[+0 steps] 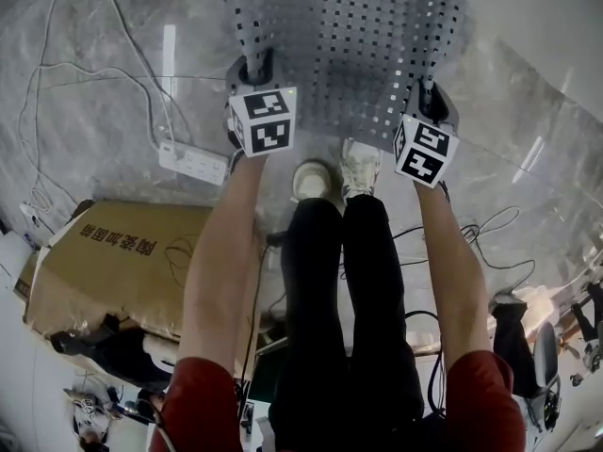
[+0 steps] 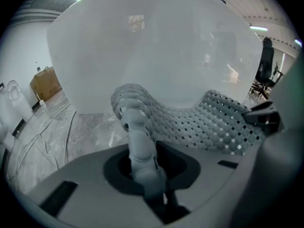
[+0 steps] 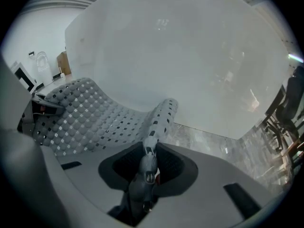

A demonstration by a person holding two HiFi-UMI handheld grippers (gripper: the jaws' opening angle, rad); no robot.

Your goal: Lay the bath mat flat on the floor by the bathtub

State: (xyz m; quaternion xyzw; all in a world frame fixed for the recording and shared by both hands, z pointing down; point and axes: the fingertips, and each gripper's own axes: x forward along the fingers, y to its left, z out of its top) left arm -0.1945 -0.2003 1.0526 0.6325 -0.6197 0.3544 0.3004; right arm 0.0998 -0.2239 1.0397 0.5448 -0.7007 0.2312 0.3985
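A grey perforated bath mat (image 1: 344, 50) hangs spread between my two grippers, above the marble floor in front of the white bathtub (image 1: 528, 17). My left gripper (image 1: 256, 66) is shut on the mat's near left corner. My right gripper (image 1: 427, 92) is shut on its near right corner. In the left gripper view a bunched fold of the mat (image 2: 138, 137) is pinched in the jaws, and the sheet sags off to the right before the bathtub (image 2: 156, 46). In the right gripper view the mat's edge (image 3: 154, 132) runs into the jaws, with the bathtub (image 3: 190, 61) close behind.
A white power strip (image 1: 193, 162) and thin cables lie on the floor at the left. A flat cardboard box (image 1: 122, 262) sits at the lower left. The person's shoes (image 1: 339, 172) stand just under the mat's near edge. Cables and a chair (image 1: 542, 356) are at the right.
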